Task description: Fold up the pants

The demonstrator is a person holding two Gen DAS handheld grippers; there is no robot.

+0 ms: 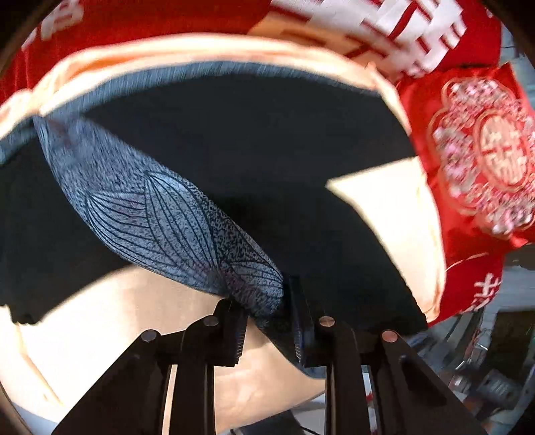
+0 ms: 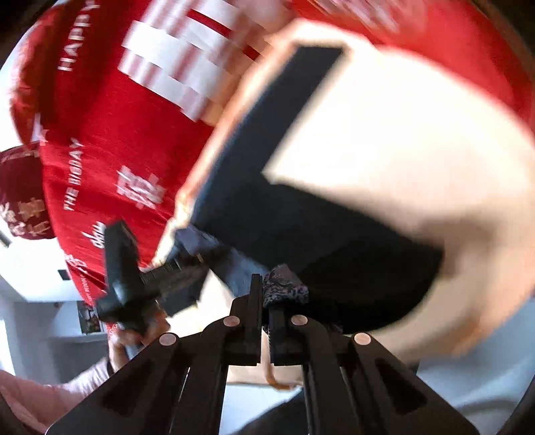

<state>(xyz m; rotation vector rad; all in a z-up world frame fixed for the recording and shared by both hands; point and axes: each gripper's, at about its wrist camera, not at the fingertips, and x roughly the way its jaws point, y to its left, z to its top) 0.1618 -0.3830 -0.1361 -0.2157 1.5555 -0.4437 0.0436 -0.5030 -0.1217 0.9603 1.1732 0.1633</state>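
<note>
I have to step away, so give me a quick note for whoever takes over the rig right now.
Left tool: shut on the pants, pinching a grey leaf-print part of the fabric.
Right tool: shut on the pants too, on a speckled grey bit.
Pants: dark, spread over the cream surface, one leg stretching away in the right wrist view; red printed cloth lies behind.
Done: both grips taken, fabric partly lifted.
Left: carry the held parts over, lay the fold flat, release. Both views are blurred.

Bright, warm light. Heavy motion blur, worst in right wrist view. Strong fisheye bending, dark vignette at corners.
</note>
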